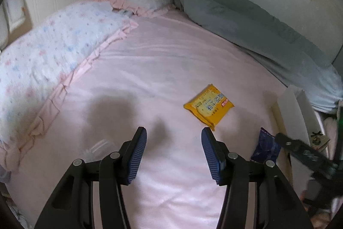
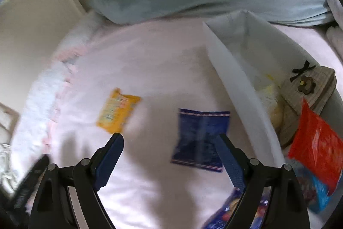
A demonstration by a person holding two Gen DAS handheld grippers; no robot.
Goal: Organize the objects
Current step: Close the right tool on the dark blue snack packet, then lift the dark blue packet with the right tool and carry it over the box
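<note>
While both tools hang above the bed, the stock reads as follows, every place reckoned from the white bin.

Landmark: white bin [image 2: 242,87], open-topped, on the pink sheet [image 1: 150,70] below the grey-blue bolster [image 1: 235,14].
Bin contents: red packet [image 2: 315,143], a striped fabric item with a black bow [image 2: 308,87], and something pale yellow, too blurred to name.
Item 1: dark blue packet [image 2: 199,138], flat on the sheet just outside the bin's near wall.
Item 2: yellow packet [image 1: 209,106], flat on the sheet, farther out from the bin than the blue one, toward the floral pillows [image 1: 53,53].
Item 3: another printed blue packet [image 2: 233,209] at the bottom edge of the right wrist view, outside the bin; blurred.
Left gripper [image 1: 174,134]: jaws parted, nothing between them, above bare sheet beside the yellow packet.
Right gripper [image 2: 170,141]: jaws wide, empty, over the dark blue packet; its right pad overlaps the packet's edge in view, and contact cannot be told.
Handling, judged: sealed foil or film sachets, light, thin, slick, crushable; the soft bedding will give under a downward press.
Hold, judged: pinch a crimped end seam or a raised edge, not the flat face.
Status, judged: loose packets remain to be binned; the blue one looks next.
</note>
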